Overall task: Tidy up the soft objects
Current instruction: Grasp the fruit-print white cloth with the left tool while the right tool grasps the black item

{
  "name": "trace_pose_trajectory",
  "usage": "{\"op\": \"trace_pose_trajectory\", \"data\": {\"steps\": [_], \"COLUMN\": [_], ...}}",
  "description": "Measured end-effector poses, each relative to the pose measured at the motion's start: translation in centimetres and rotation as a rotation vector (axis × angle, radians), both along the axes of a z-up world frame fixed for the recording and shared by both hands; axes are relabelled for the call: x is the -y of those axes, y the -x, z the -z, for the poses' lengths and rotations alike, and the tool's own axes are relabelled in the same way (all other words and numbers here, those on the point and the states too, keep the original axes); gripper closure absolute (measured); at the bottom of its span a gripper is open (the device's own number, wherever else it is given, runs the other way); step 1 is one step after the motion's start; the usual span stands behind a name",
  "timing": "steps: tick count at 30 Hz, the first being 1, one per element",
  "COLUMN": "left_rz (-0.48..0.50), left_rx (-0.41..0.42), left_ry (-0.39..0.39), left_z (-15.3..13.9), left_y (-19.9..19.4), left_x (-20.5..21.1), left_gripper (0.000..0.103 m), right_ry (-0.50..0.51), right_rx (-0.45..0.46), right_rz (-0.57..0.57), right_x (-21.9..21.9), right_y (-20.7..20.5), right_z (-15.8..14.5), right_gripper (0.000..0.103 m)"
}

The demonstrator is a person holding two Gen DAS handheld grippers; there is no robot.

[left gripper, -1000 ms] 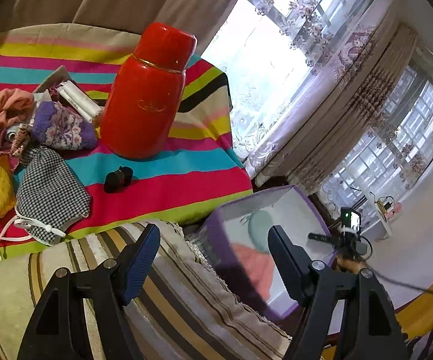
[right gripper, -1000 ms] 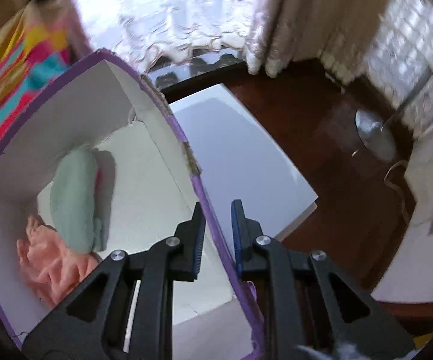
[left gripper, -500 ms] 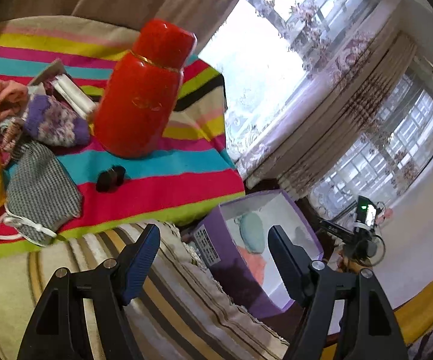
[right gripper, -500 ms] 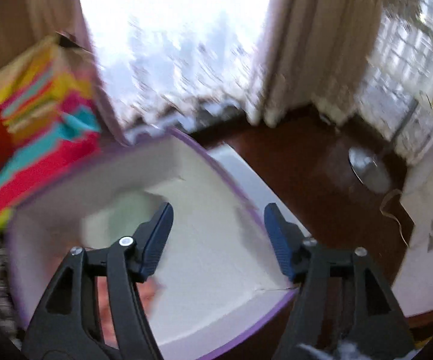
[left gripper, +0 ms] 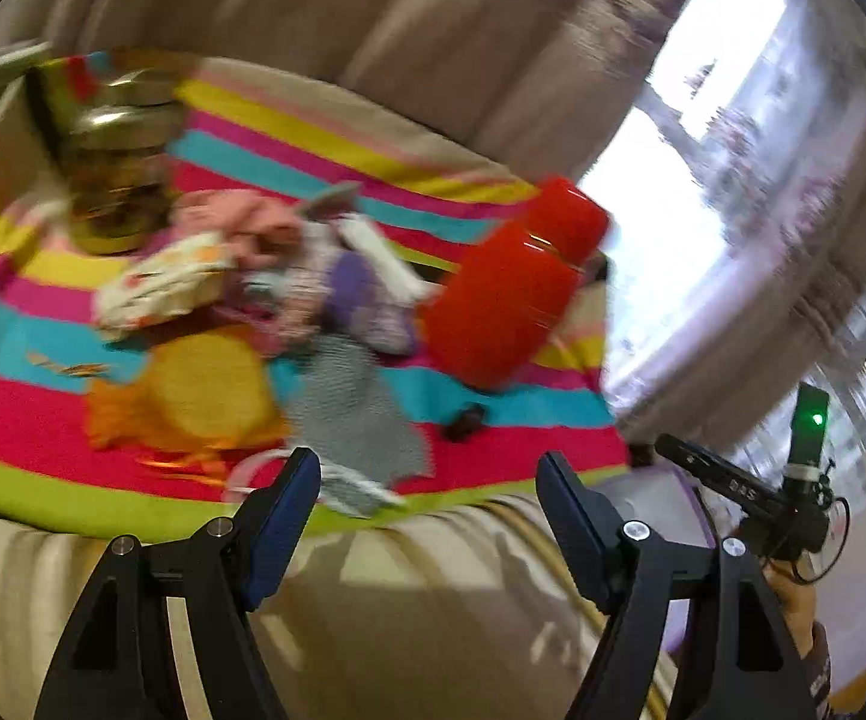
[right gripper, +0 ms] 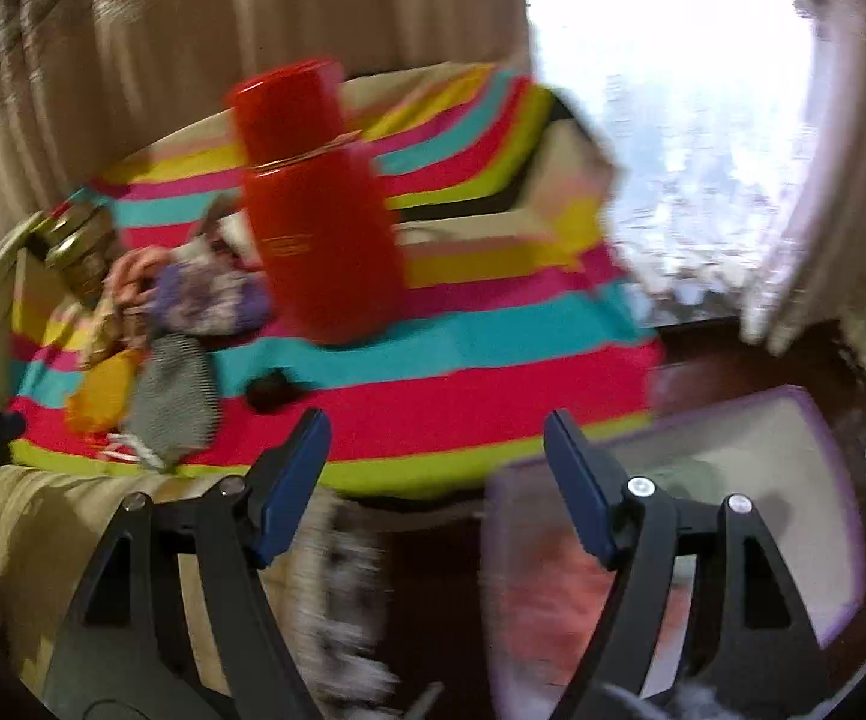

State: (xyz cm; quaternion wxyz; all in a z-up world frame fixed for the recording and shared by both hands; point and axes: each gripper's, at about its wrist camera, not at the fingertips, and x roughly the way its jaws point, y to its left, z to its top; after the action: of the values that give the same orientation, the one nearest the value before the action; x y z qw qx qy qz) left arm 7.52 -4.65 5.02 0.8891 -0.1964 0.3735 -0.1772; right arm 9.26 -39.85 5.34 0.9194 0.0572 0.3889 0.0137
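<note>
Both claws are empty; left claw point(left gripper: 426, 486) gapes, right claw point(right gripper: 436, 450) is opening; better to approach the checked pouch point(right gripper: 171, 402) slowly, gripping mid-cloth.

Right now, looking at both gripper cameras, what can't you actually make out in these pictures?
- Pile of soft items, left wrist view: motion blur smears the pieces together, so they cannot be counted.
- Purple box, right wrist view: its contents are blurred and partly behind the right gripper, whose jaws are opening with nothing between them.
- Small dark object, right wrist view: too blurred to identify.
- Brass-coloured object, left wrist view: smeared by blur.
</note>
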Motion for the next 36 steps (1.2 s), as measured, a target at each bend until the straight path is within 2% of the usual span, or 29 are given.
{"op": "trace_pose_trajectory", "data": {"steps": [3, 6, 9, 12, 15, 19, 25, 27, 29, 30, 32, 36], "left_rz": [-0.08, -0.131, -0.155, -0.159, -0.149, -0.128, -0.137, -0.138, -0.141, -0.151, -0.158, -0.174], "left_rx": [-0.019, -0.042, -0.083, -0.106, -0.13, -0.192, -0.22, -0.221, -0.215, -0.204, -0.18, -0.141], "left_ry": [-0.013, -0.05, -0.124, -0.157, -0.235, -0.355, -0.516, -0.541, -0.554, -0.562, -0.56, -0.545], "left_z": [0.5, 0.8, 1.2, 1.7, 2.5, 5.0, 8.0, 8.6, 8.8, 8.8, 8.6, 7.7], "left_y": [-1.0, -2.7, -5.0, -7.6, -10.8, -14.7, -17.3, -17.8, -18.2, -18.1, -18.0, -17.2], "left_x": [-3.2, -5.5, -7.0, -7.9, -7.8, -7.4, -7.0, -7.2, -7.3, -7.4, -7.5, -7.4], "left_gripper": [0.028, 0.028, 0.028, 0.028, 0.028, 0.028, 0.028, 0.033, 0.053, 0.056, 0.071, 0.079], "right_ry": [-0.013, -0.029, -0.044, -0.059, -0.094, -0.084, -0.097, -0.113, -0.116, -0.11, -0.092, -0.122], "right_rx": [-0.027, -0.099, -0.167, -0.221, -0.28, -0.307, -0.35, -0.363, -0.353, -0.347, -0.335, -0.331], "right_rz": [-0.046, -0.058, -0.054, -0.031, -0.004, 0.036, 0.103, 0.113, 0.118, 0.124, 0.126, 0.105], "right_x": [-3.1, -5.5, -7.1, -7.9, -8.5, -9.1, -9.6, -10.0, -10.3, -10.5, -10.9, -10.9], "right_y": [-1.5, -3.8, -5.8, -7.7, -9.0, -10.1, -12.0, -12.7, -13.3, -13.5, -13.7, -13.7], "right_z": [0.6, 2.0, 3.5, 4.7, 6.3, 7.1, 8.6, 9.3, 9.4, 9.4, 9.4, 9.6], "right_gripper": [0.027, 0.027, 0.027, 0.027, 0.027, 0.027, 0.027, 0.026, 0.026, 0.026, 0.026, 0.026]}}
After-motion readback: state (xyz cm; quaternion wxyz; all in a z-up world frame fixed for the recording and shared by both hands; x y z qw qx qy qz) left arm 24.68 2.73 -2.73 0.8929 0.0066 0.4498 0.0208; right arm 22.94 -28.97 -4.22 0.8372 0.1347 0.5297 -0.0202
